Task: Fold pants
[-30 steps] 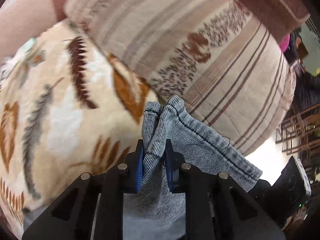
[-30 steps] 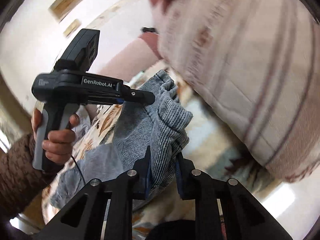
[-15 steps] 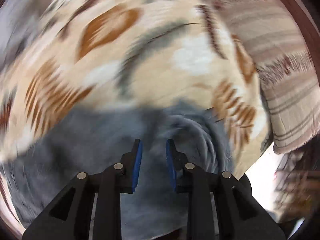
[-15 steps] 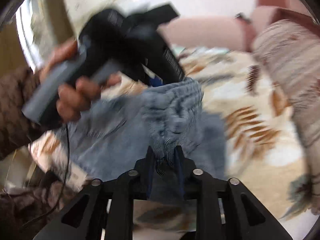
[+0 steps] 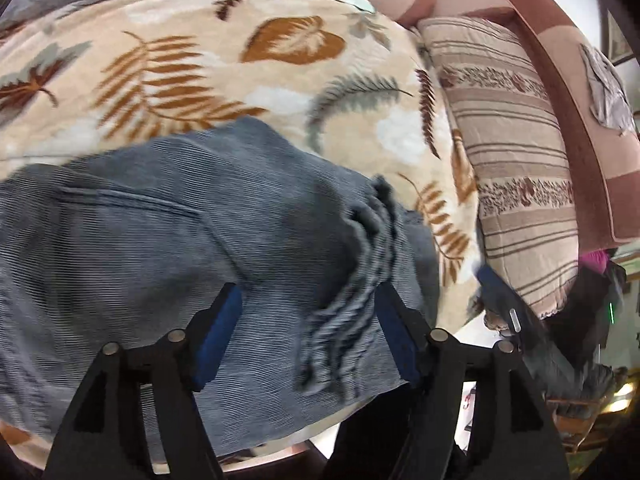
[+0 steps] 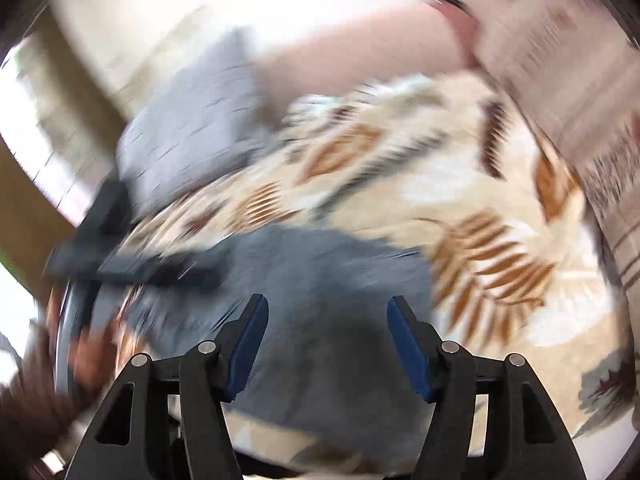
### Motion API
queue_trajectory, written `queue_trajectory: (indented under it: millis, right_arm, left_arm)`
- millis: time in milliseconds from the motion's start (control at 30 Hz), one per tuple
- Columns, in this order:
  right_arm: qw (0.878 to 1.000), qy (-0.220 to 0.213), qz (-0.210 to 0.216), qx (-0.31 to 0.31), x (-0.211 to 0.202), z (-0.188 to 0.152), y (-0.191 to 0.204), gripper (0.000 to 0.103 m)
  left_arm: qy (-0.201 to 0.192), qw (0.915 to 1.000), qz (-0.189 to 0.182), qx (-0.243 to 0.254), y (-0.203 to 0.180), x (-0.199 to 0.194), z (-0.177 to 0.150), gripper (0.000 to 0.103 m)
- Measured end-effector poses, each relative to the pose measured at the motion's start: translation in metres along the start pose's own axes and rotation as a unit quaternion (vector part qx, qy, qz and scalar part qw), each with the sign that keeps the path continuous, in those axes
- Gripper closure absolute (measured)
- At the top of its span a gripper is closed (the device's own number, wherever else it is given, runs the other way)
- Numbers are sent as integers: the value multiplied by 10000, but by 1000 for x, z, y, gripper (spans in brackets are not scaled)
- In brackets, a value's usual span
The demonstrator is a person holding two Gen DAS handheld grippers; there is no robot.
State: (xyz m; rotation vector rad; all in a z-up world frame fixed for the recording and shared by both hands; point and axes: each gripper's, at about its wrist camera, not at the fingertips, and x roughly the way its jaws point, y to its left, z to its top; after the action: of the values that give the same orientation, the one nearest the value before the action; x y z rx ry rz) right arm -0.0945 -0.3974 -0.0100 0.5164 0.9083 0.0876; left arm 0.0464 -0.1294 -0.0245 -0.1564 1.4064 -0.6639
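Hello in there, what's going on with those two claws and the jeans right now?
Left gripper open, right gripper open. Pants released, lying bunched on the leaf-print blanket. Nothing blocking them.

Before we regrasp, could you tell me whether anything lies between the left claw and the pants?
Nothing visible does: the open left claw hovers directly over the pants, which lie uncovered on the leaf-print blanket.
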Motion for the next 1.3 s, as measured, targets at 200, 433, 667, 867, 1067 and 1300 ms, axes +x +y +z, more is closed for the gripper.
queue_trajectory:
  millis: [200, 433, 667, 867, 1067, 1300]
  right_arm:
    - [9966, 547, -234, 566, 60, 23, -39, 41]
    - [9997, 125, -173, -113, 43, 38, -18, 91]
    - [9925, 746, -912, -321, 93, 34, -34, 83]
    - [9981, 514, -288, -171, 17, 14, -40, 78]
    - [9952, 929, -172, -273, -13, -47, -30, 74]
    - [9873, 1013, -629, -1050, 6, -72, -4, 70]
  left_arm:
    - [54, 9998, -146, 115, -9, 24, 8, 34]
    - [166, 9952, 354, 897, -49, 29, -15, 57]
    - [403, 9971, 638, 111, -11, 43, -17, 66]
    - [293, 9981, 307, 453, -21, 17, -36, 47]
    - [524, 9980, -287, 188, -24, 27, -63, 38]
    - [607, 9974, -211, -332, -20, 36, -71, 48]
